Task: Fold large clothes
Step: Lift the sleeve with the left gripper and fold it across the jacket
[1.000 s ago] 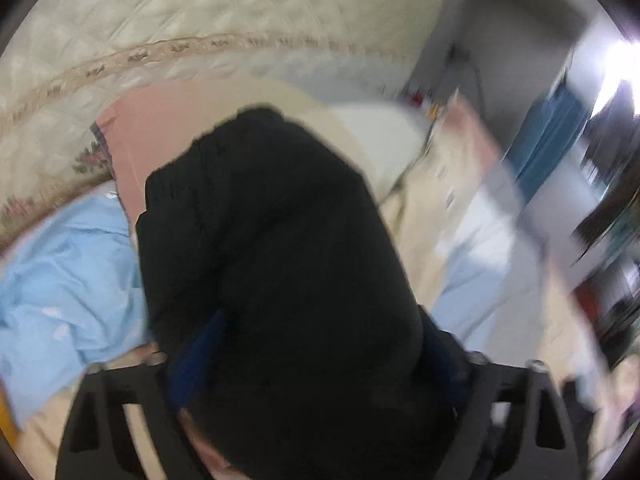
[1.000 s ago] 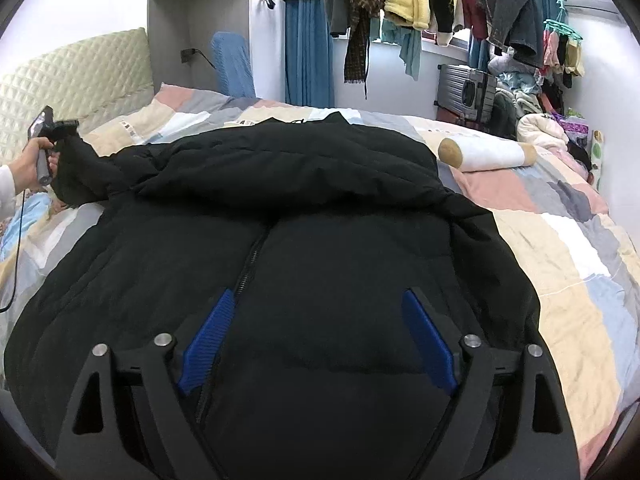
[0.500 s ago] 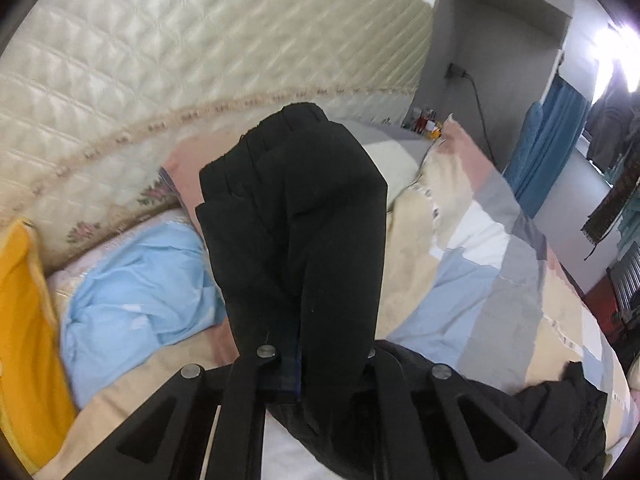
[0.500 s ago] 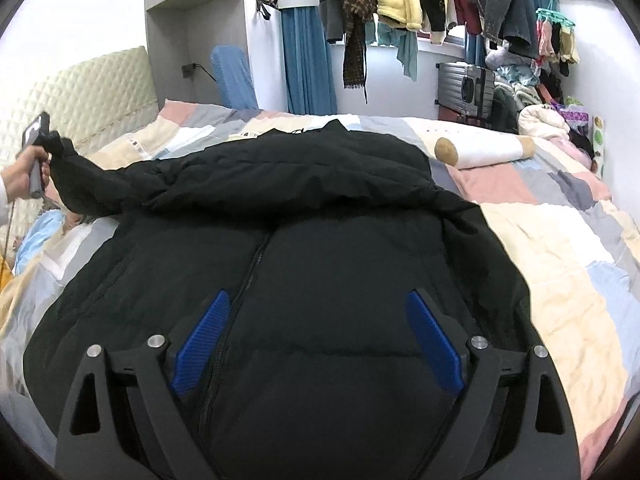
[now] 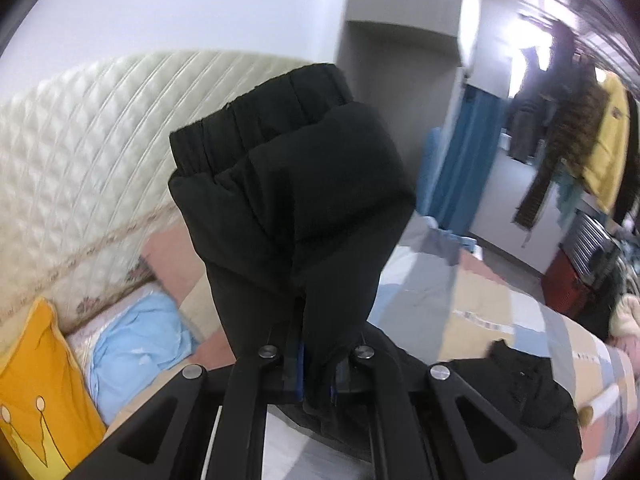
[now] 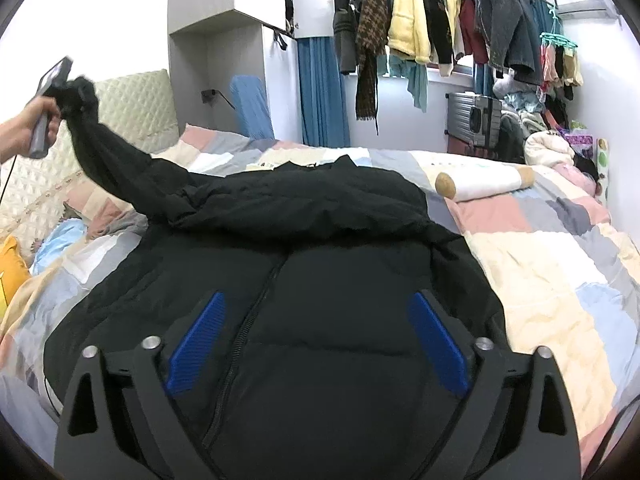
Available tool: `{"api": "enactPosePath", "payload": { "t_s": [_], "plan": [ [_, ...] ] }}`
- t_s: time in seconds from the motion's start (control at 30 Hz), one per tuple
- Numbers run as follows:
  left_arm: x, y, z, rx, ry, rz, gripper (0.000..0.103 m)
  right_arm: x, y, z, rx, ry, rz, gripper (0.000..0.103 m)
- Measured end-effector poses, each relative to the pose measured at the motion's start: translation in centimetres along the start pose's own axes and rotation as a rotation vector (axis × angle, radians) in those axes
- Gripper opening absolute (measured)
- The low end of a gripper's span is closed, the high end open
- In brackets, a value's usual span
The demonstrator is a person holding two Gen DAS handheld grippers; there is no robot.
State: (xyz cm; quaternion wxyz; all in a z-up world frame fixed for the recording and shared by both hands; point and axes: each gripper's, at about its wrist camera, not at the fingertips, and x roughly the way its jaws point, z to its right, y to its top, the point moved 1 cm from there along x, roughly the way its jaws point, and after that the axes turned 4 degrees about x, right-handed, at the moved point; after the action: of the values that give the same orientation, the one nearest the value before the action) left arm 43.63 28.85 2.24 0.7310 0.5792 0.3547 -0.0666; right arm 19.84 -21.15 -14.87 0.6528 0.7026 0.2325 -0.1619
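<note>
A large black puffer jacket (image 6: 304,248) lies front-up on the patchwork bed, zip running down its middle. My left gripper (image 5: 314,364) is shut on the jacket's sleeve (image 5: 288,200) near the cuff, which stands up in front of the camera. In the right wrist view the left gripper (image 6: 52,84) holds that sleeve (image 6: 116,168) raised high at the far left, above the headboard side. My right gripper (image 6: 316,340) is open, its blue pads apart, hovering empty over the jacket's lower front.
The patchwork bedspread (image 6: 552,264) stretches to the right. A quilted cream headboard (image 5: 80,152), a yellow cushion (image 5: 36,380) and light blue cloth (image 5: 136,340) sit at the left. A bolster (image 6: 480,180), hanging clothes (image 6: 440,20) and a suitcase (image 6: 476,120) are behind.
My left gripper closed on the sleeve and lifted it up high, stretching it away from the jacket body. My right gripper stayed open over the jacket's front.
</note>
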Motion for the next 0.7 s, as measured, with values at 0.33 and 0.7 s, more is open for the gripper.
{"api": "enactPosePath", "payload": {
  "t_s": [0.33,0.7],
  "plan": [
    [-6.7,-2.0,12.1,0.225,-0.089,0.123,0.007,-1.8,-0.5,2.1,0.035,0.033,0.034,0.103],
    [-8.6,-8.6,26.6,0.341,-0.267,0.093,0.007,-2.4,-0.6,3.7,0.095,0.046,0.056,0.103]
  ]
}}
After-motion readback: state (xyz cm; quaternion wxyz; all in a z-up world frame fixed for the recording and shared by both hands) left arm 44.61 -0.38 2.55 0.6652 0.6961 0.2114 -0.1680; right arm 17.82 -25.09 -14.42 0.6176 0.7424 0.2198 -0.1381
